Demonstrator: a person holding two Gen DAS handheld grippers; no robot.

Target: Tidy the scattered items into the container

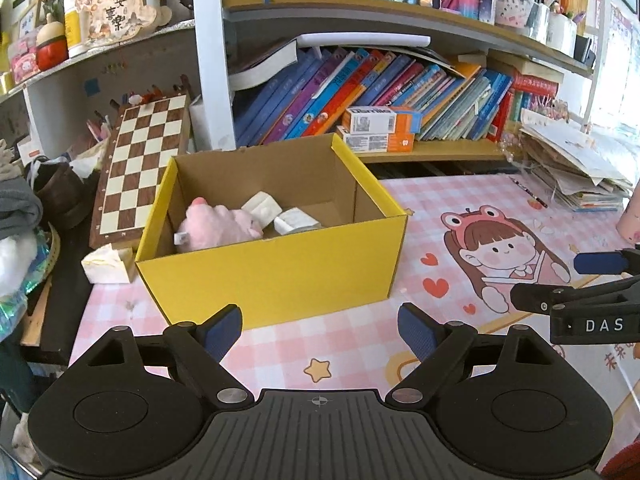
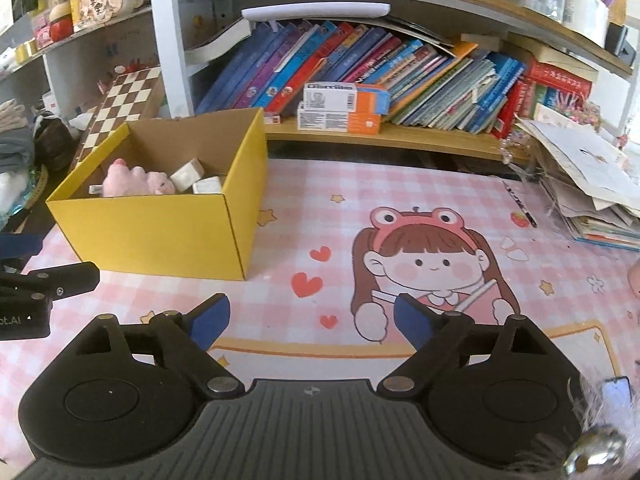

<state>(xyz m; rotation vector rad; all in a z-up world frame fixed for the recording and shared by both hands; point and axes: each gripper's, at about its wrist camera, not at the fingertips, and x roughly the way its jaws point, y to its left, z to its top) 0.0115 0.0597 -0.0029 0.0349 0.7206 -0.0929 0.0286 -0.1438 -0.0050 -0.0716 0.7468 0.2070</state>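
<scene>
Both hand-held grippers stand wide with nothing between the blue pads: the left hand-held gripper (image 1: pixel 320 330) faces the yellow cardboard box (image 1: pixel 280 272), the right hand-held gripper (image 2: pixel 311 322) hangs over the pink checked mat (image 2: pixel 320 200) on the tabletop beside it. Already inside the box lie a pink plush toy (image 1: pixel 218 226) and two small white packets (image 1: pixel 264 206), resting on its floor toward the left. No loose item shows on the open mat; a pink object at the right edge of the right wrist view (image 2: pixel 634 280) is cut off and cannot be identified. Judged by appearance, the plush is light and soft, best pinched across its body; the packets look light and crushable, so a gentle hold across the flat faces is advised. Box walls are thin card and may shift if knocked. Room is open over the mat; a bookshelf (image 2: pixel 400 136) and a paper stack (image 2: pixel 580 184) bound the back and right.
</scene>
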